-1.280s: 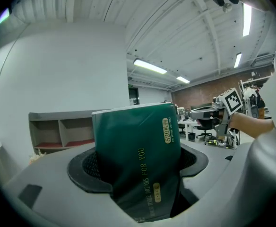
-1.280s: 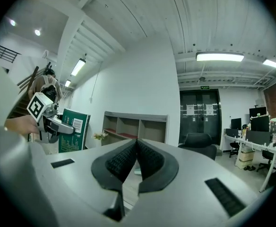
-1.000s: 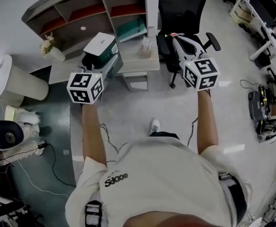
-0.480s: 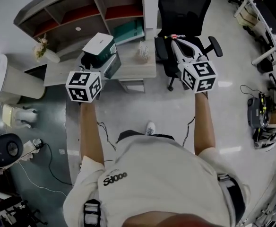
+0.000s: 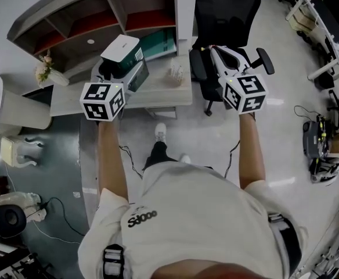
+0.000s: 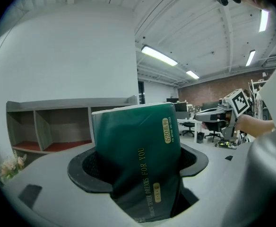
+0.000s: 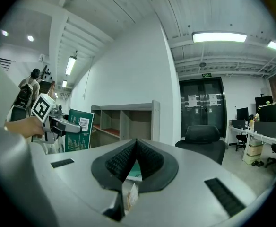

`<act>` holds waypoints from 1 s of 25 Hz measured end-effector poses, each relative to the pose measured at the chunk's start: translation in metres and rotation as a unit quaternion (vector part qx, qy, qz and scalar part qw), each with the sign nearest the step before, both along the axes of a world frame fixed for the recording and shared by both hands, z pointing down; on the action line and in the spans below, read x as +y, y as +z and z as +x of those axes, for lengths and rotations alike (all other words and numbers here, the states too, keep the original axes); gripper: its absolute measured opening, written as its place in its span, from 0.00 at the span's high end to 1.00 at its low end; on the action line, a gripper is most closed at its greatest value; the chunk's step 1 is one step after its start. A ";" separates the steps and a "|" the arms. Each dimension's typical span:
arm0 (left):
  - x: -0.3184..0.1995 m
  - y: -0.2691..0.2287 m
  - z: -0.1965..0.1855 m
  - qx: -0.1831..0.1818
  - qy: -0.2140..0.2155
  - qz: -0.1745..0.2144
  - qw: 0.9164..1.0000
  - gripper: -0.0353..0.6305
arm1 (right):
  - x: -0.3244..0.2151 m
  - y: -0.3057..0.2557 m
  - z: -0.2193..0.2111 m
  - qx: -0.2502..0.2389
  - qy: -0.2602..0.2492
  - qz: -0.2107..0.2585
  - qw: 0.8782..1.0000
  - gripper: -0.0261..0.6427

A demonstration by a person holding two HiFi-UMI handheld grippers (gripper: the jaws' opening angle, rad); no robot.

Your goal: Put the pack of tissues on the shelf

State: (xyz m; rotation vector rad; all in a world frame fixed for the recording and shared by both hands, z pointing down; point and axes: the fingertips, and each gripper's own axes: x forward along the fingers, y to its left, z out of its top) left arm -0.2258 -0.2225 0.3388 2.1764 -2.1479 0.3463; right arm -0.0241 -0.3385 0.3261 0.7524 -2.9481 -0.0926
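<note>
The dark green, gold-lettered pack of tissues (image 6: 137, 141) stands upright, clamped in the left gripper (image 6: 139, 174), near the far grey shelf (image 6: 48, 126).

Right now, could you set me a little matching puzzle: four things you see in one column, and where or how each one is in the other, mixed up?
Things:
1. pack of tissues
2. right claw
3. office chair
4. flowers

States:
A. black, by the right end of the desk
B. shut, with nothing in it
C. dark green, gripped in the left claw
D. pale, at the desk's left end

Pairs: 1-C, 2-B, 3-A, 4-D.
</note>
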 end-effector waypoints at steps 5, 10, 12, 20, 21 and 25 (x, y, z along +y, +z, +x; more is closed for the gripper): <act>-0.054 -0.001 -0.030 -0.001 0.031 0.002 1.000 0.36 | -0.029 0.001 -0.031 0.011 0.001 0.004 1.000 0.95; -0.119 0.001 -0.059 0.004 0.074 -0.002 0.997 0.36 | -0.060 0.001 -0.059 0.012 0.008 -0.003 1.000 0.95; -0.144 0.005 -0.070 0.006 0.087 -0.007 0.996 0.35 | -0.074 0.007 -0.068 0.021 0.015 -0.007 1.000 0.95; -0.237 0.041 -0.089 0.015 0.155 -0.040 0.987 0.35 | -0.125 0.029 -0.098 0.050 0.054 -0.028 0.997 0.95; -0.247 0.046 -0.091 0.015 0.162 -0.044 0.986 0.35 | -0.130 0.032 -0.101 0.053 0.058 -0.030 0.996 0.95; -0.284 0.066 -0.097 0.017 0.185 -0.062 0.981 0.35 | -0.150 0.043 -0.109 0.059 0.075 -0.041 0.995 0.95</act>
